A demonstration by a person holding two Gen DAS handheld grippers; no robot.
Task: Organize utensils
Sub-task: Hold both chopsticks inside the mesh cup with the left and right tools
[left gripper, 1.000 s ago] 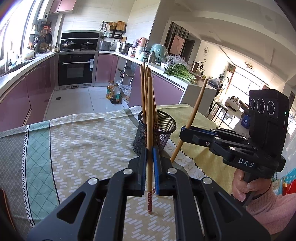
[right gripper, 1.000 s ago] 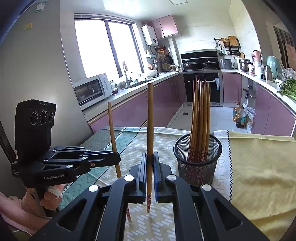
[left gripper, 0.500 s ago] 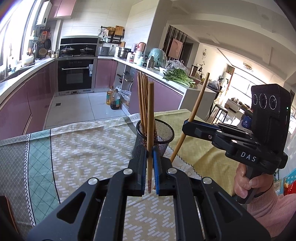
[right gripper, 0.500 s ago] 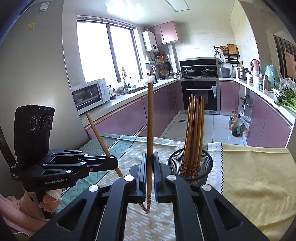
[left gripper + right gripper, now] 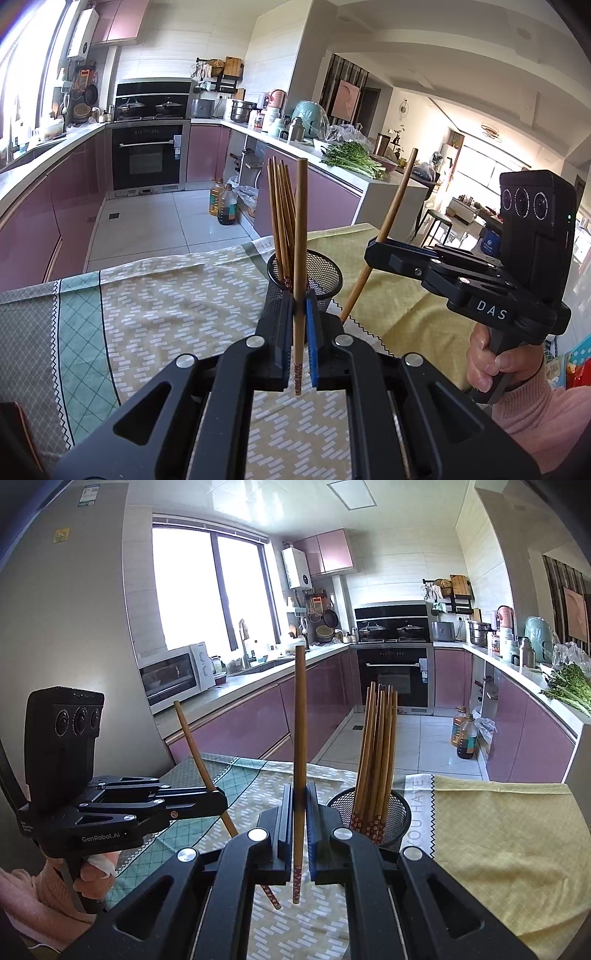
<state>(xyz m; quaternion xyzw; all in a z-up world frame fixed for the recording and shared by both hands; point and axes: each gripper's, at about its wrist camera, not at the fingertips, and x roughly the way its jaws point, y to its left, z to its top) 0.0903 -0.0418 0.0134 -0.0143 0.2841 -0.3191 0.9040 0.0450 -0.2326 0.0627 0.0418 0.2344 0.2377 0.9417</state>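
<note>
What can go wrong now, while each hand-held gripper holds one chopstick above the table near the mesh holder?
1. The mesh holder already holds many chopsticks; a lowered stick may catch on them.
2. The left hand-held gripper and right hand-held gripper each pinch one thin chopstick; it may swivel.
3. The light holder on the tablecloth may tip.

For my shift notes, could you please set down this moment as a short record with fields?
setting: kitchen table under a patterned tablecloth
left gripper: shut on one chopstick, held upright
right gripper: shut on another chopstick, held upright
holder: black mesh cup on the table, with a bundle of chopsticks standing in it
task state: both held chopsticks are outside the cup
</note>
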